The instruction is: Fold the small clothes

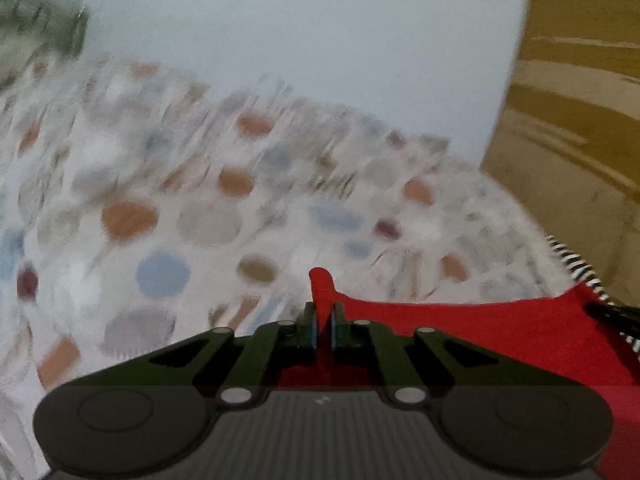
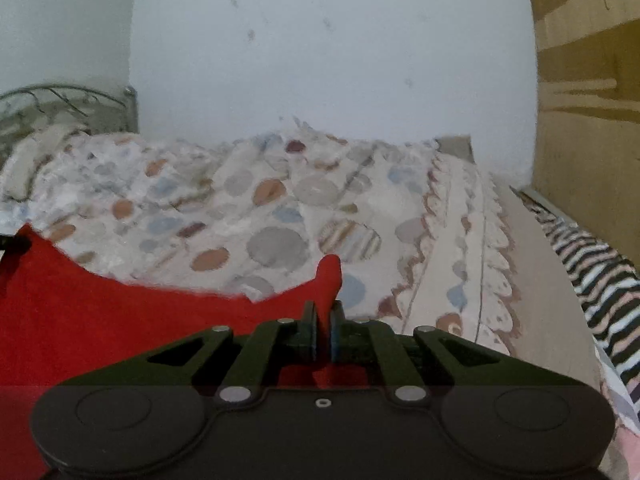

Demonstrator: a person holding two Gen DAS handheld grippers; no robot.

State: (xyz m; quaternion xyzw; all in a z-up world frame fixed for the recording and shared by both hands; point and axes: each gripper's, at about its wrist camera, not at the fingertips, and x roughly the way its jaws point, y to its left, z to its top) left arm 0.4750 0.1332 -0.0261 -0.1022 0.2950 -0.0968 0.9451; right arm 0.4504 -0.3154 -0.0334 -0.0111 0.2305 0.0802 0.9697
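The left gripper (image 1: pixel 323 326) and right gripper (image 2: pixel 323 326) each have their jaws clamped on a corner of the red cloth (image 2: pixel 100 320). It hangs stretched between them above the bed (image 2: pixel 280 208), long axis running side to side. A striped garment (image 2: pixel 592 276) lies at the bed's right edge.

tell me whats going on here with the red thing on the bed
A person is folding a small red garment over a bed with a spotted cover, using two handheld grippers. The left gripper has its jaws shut on one corner of the cloth, and the right gripper is shut on another corner, so the top edge hangs slack between them. A striped cloth lies at the bed's right side, untouched.
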